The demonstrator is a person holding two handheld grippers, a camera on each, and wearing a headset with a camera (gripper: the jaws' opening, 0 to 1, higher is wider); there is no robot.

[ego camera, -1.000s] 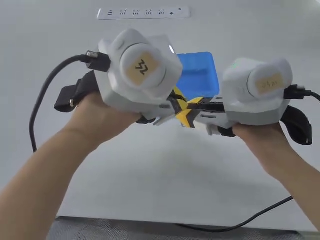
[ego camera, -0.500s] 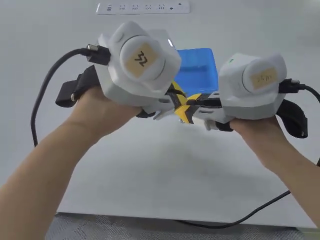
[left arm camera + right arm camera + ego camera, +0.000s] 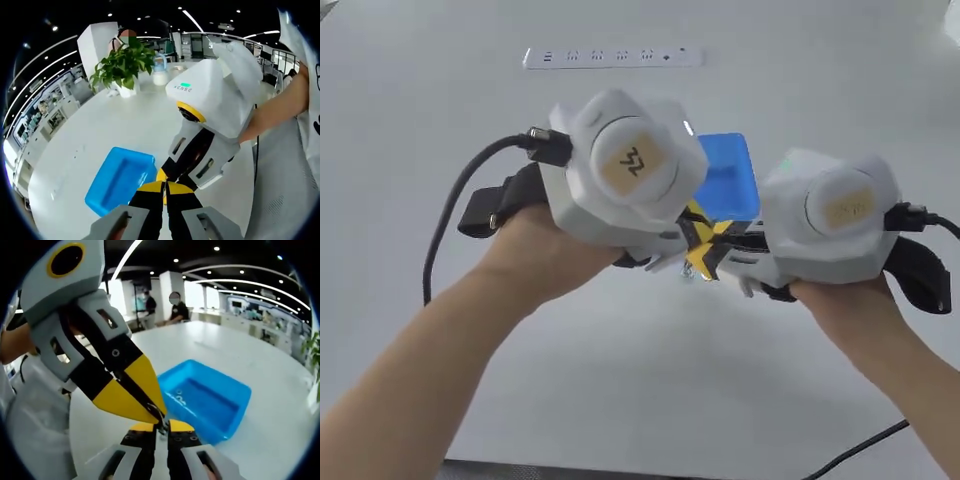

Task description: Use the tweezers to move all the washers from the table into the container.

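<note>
Your head has tipped since a second ago, so the power strip [image 3: 612, 57] sits lower in the head view. The two grippers stay tip to tip above the table [image 3: 620, 370], and the blue container [image 3: 732, 170] is in the same place behind them.

Your left gripper [image 3: 166, 190] has its jaws pressed together with only a dark seam between, and whether anything is nipped there cannot be told. Your right gripper [image 3: 161, 430] is drawn nearly closed, with a thin slit left. A small bright metal tip, probably the tweezers [image 3: 161, 425], sits right where both pairs of jaws meet, but which gripper has hold of it cannot be told.

Your grippers lie along one line across your body, side on to the container, which stands just beyond their meeting point, away from you. From the right gripper it lies ahead and to the right, near. A few small rings, likely washers [image 3: 180, 398], rest on its floor. Both hands look about equally near it, so the coming move is probably a short swing forward once the tweezers are settled in one gripper
</note>
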